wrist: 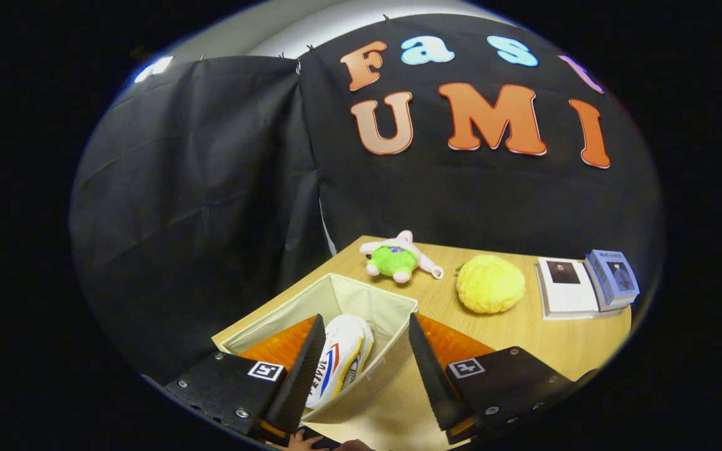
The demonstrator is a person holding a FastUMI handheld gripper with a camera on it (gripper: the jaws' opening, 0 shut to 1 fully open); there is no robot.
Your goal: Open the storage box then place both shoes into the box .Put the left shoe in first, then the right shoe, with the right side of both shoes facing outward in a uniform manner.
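Note:
An open beige fabric storage box stands on the wooden table just below and ahead of my fingers. Inside it a white shoe with red, blue and yellow stripes lies on its side. My gripper hovers above the box, open, with a wide gap between its two black fingers. Nothing is held between them; the shoe shows through the gap, lower down in the box. The left finger overlaps the box's near left part and hides some of the shoe.
Beyond the box on the wooden table lie a green and pink plush toy, a yellow bumpy ball and two books at the far right. Fingers of a person's hand show below the gripper.

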